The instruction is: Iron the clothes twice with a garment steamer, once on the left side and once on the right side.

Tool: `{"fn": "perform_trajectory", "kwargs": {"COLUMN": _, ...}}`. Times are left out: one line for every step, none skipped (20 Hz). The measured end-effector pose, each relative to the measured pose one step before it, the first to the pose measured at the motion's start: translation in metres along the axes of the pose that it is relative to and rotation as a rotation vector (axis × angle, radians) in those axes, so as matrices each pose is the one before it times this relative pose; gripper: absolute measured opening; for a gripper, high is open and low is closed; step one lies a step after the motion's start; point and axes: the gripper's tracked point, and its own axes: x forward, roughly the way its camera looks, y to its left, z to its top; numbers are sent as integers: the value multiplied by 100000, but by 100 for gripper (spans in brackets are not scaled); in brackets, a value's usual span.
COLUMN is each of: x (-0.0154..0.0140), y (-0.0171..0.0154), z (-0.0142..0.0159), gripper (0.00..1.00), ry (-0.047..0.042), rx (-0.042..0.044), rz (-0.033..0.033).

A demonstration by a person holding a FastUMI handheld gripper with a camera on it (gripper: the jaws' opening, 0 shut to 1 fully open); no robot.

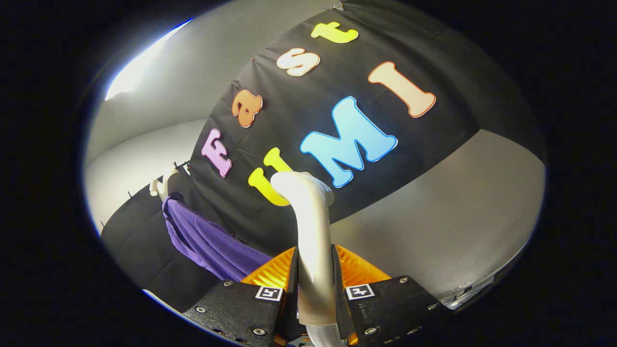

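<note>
White steamer (311, 226) clamped between both fingers of the gripper (314, 284), head clear of the purple garment (207, 241) hanging beside; neither pass appears started

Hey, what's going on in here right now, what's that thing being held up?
A person is working a handheld gripper, and its two orange fingers are closed on the handle of a white garment steamer, which rises between them and curves forward at its head. A purple garment hangs on a white hanger against the black booth wall, off to the left of the fingers. The steamer head is apart from the cloth at this moment, pointing toward the wall rather than at the garment.
</note>
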Motion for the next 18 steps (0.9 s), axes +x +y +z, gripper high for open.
{"fn": "perform_trajectory", "kwargs": {"x": -1096, "y": 879, "z": -342, "gripper": 33, "ry": -1819, "rx": -2915, "rz": -563}}
{"fn": "perform_trajectory", "kwargs": {"x": -827, "y": 994, "z": -347, "gripper": 33, "ry": -2804, "rx": -2458, "rz": -476}}
{"fn": "perform_trajectory", "kwargs": {"x": -1132, "y": 927, "z": -703, "gripper": 33, "ry": -908, "rx": -2322, "rz": -482}}
{"fn": "perform_trajectory", "kwargs": {"x": -964, "y": 912, "z": -346, "gripper": 33, "ry": -1585, "rx": -1567, "rz": -245}}
{"fn": "perform_trajectory", "kwargs": {"x": -972, "y": 1106, "z": -416, "gripper": 33, "ry": -3127, "rx": -866, "rz": 154}}
{"fn": "perform_trajectory", "kwargs": {"x": -1091, "y": 1112, "z": -498, "gripper": 33, "ry": -1203, "rx": -1911, "rz": 571}}
{"fn": "perform_trajectory", "kwargs": {"x": -826, "y": 1038, "z": -320, "gripper": 33, "ry": -2269, "rx": -2174, "rz": 120}}
{"fn": "perform_trajectory", "kwargs": {"x": -730, "y": 1002, "z": -483, "gripper": 33, "ry": -2607, "rx": -2129, "rz": -506}}
{"fn": "perform_trajectory", "kwargs": {"x": -696, "y": 987, "z": -683, "gripper": 33, "ry": -511, "rx": -2963, "rz": -364}}
{"fn": "perform_trajectory", "kwargs": {"x": -696, "y": 924, "z": -311, "gripper": 33, "ry": -1394, "rx": -2628, "rz": -305}}
{"fn": "perform_trajectory", "kwargs": {"x": -802, "y": 913, "z": -406, "gripper": 33, "ry": -2630, "rx": -1726, "rz": -1192}}
{"fn": "perform_trajectory", "kwargs": {"x": -859, "y": 766, "z": -476, "gripper": 33, "ry": -525, "rx": -2257, "rz": -811}}
{"fn": "perform_trajectory", "kwargs": {"x": -692, "y": 1020, "z": -120, "gripper": 33, "ry": -1220, "rx": -1943, "rz": -468}}
{"fn": "perform_trajectory", "kwargs": {"x": -746, "y": 968, "z": -271, "gripper": 33, "ry": -1995, "rx": -1559, "rz": -378}}
{"fn": "perform_trajectory", "kwargs": {"x": -762, "y": 936, "z": -367, "gripper": 33, "ry": -640, "rx": -2885, "rz": -71}}
{"fn": "perform_trajectory", "kwargs": {"x": -731, "y": 766, "z": -149, "gripper": 33, "ry": -1382, "rx": -3586, "rz": -656}}
{"fn": "perform_trajectory", "kwargs": {"x": -789, "y": 566, "z": -153, "gripper": 33, "ry": -2429, "rx": -3986, "rz": -1228}}
{"fn": "perform_trajectory", "kwargs": {"x": -680, "y": 402, "z": -135, "gripper": 33, "ry": -1932, "rx": -3595, "rz": -1184}}
